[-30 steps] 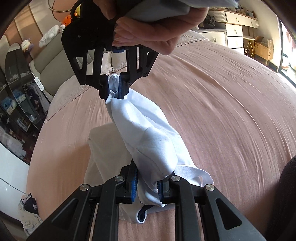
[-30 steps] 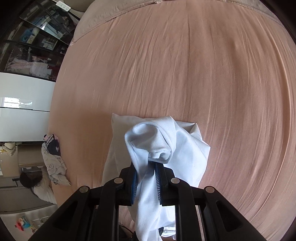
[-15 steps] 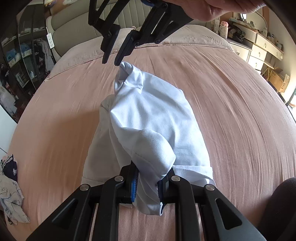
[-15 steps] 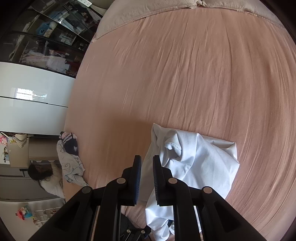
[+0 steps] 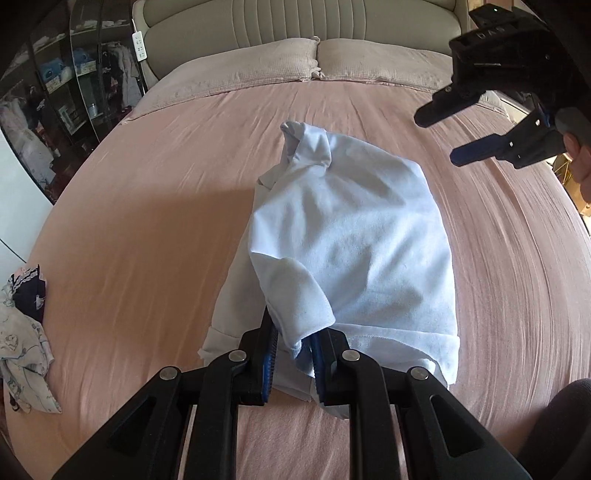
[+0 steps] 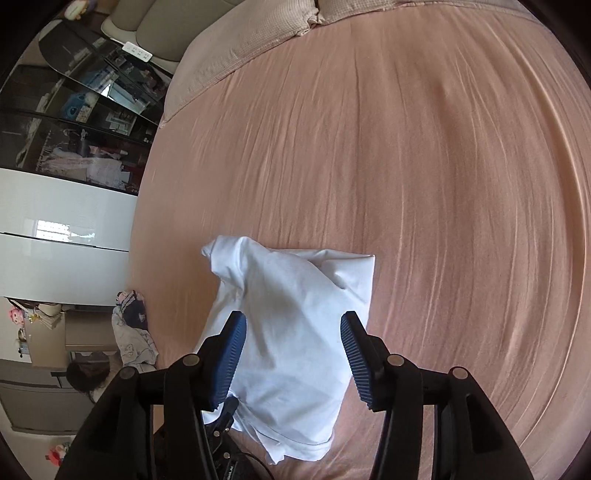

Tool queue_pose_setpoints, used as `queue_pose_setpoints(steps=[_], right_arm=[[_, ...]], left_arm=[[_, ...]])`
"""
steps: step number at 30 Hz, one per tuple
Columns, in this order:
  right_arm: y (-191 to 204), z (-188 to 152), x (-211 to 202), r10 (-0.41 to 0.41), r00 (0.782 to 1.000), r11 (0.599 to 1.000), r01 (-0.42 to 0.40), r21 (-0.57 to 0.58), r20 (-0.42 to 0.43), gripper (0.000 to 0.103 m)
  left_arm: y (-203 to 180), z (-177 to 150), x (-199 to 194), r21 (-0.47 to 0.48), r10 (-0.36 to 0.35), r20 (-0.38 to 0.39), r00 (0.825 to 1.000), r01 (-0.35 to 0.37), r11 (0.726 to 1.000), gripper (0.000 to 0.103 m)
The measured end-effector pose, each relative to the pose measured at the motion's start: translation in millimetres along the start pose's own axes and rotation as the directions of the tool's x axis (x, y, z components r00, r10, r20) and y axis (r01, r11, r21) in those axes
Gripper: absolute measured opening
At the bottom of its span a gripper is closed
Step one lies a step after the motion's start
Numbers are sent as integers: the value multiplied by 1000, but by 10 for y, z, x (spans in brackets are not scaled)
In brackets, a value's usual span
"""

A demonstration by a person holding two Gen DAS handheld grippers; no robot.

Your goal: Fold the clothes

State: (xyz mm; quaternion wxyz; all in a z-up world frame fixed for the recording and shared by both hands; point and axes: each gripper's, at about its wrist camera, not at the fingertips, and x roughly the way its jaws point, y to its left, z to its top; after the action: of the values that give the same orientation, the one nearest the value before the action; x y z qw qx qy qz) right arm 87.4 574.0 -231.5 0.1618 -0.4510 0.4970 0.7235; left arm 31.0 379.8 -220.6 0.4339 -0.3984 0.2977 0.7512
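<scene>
A white garment (image 5: 347, 243) lies loosely folded on the pink bed (image 5: 147, 229). My left gripper (image 5: 293, 350) is shut on a fold of its near edge, low over the bed. My right gripper (image 6: 293, 350) is open and empty, held above the garment (image 6: 291, 332). It also shows in the left wrist view (image 5: 439, 133) at the upper right, off to the side of the garment's far end. The far corner of the garment is bunched up.
Two pillows (image 5: 280, 59) and a padded headboard (image 5: 295, 18) stand at the far end of the bed. A heap of other clothes (image 5: 22, 332) lies at the bed's left edge. Glass cabinets (image 5: 55, 92) line the left wall.
My right gripper has let go of the garment's far end, opened wide and lifted away to the right. The garment has dropped onto the bed. My left gripper keeps its hold.
</scene>
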Motion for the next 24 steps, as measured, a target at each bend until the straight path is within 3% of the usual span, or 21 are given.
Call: queue_pose_setpoints(steps=[3, 6, 10, 13, 19, 24], right_arm=[[-218, -180, 95, 18, 1000, 999, -18, 38, 15, 53], [-297, -381, 119, 51, 995, 998, -53, 16, 83, 53], [-312, -703, 63, 102, 970, 995, -102, -13, 221, 53], [-376, -922, 81, 77, 956, 997, -83, 8, 284, 57], [-534, -1232, 385, 113, 954, 988, -138, 72, 278, 57], [-426, -1208, 371, 168, 937, 983, -183, 21, 307, 57]], left_arm=[[-7, -39, -5, 22, 41, -12, 999, -40, 999, 15], [-19, -77, -4, 35, 67, -20, 998, -66, 997, 15], [7, -101, 2, 49, 103, -31, 994, -101, 994, 16], [17, -137, 33, 60, 134, -51, 990, -131, 990, 16], [65, -216, 66, 69, 174, -87, 981, -169, 983, 18], [68, -163, -57, 46, 110, -29, 994, -108, 993, 18]])
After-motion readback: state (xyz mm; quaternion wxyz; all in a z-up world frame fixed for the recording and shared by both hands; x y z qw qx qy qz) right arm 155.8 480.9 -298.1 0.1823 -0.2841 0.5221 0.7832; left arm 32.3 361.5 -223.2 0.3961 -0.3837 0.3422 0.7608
